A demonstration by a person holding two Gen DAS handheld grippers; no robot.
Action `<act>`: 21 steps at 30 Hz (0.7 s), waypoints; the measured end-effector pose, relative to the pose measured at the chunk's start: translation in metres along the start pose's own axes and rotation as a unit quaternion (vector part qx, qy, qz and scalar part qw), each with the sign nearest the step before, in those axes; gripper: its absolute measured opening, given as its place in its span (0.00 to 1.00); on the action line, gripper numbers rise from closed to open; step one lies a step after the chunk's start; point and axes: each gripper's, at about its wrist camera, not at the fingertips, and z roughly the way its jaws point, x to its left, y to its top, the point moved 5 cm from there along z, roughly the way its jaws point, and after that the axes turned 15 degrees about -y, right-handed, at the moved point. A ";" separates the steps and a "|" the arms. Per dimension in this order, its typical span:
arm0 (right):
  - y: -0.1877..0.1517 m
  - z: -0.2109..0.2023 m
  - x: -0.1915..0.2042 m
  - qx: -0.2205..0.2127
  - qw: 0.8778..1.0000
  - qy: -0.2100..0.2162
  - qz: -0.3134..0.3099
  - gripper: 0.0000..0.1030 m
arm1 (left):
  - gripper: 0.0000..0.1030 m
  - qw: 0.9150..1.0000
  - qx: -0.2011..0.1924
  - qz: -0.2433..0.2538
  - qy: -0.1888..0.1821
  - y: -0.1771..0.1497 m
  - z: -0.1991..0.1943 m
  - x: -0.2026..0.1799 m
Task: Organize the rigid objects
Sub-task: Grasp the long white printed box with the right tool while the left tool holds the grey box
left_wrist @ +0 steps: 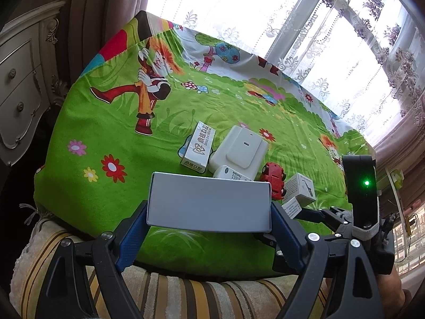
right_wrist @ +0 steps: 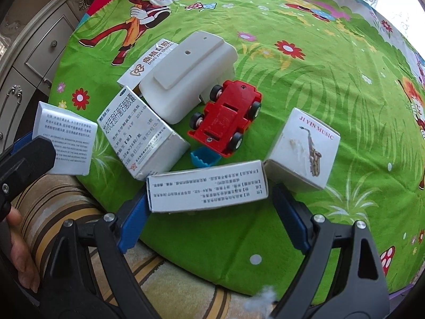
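Bright green cartoon-print cloth [left_wrist: 111, 122] covers a table set before a lace-curtained window [left_wrist: 265, 8], with a cream carved dresser [left_wrist: 21, 85] to the left and a striped cushion [left_wrist: 170, 292] at the near edge.

From the left wrist view, the left gripper [left_wrist: 209, 223] holds a pale grey box [left_wrist: 209, 203] crosswise; both blue fingers press against its short ends, and the box hangs above the cloth's near edge. Beyond it lie a white dental carton [left_wrist: 199, 146], a cream plastic case [left_wrist: 239, 150] just beside it, a red toy car [left_wrist: 273, 180] and a small white cube box [left_wrist: 301, 188]. At the right stands the other gripper's black body with a green light.

From the right wrist view, the right gripper [right_wrist: 209, 207] sits around a long white box with printed text [right_wrist: 207, 188] lying on the cloth. The left finger touches the box's end; the right finger stands clear of it with green cloth showing between, so the jaws are open. Just behind the box sits a small blue piece [right_wrist: 204, 158], then the red toy car lying on its roof, wheels up. A white medicine carton [right_wrist: 143, 135] lies left of the car, touching the cream plastic case. A saxophone-printed music box [right_wrist: 305, 148] stands at the long box's right end. At far left, the left gripper holds its box end-on, and a person's hand [right_wrist: 16, 252] shows beneath.
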 end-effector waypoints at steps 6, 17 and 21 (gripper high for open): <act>-0.007 -0.011 -0.010 -0.017 1.000 -0.003 0.013 0.77 | 0.84 1.000 -0.010 0.006 0.002 0.002 -0.001 -0.004; -0.024 -0.057 -0.033 -0.076 0.995 -0.023 0.065 0.77 | 0.84 0.999 -0.021 0.046 0.018 0.002 -0.005 -0.028; -0.036 -0.074 -0.048 -0.090 0.992 -0.022 0.090 0.77 | 0.84 0.998 -0.021 0.065 0.017 0.001 -0.008 -0.045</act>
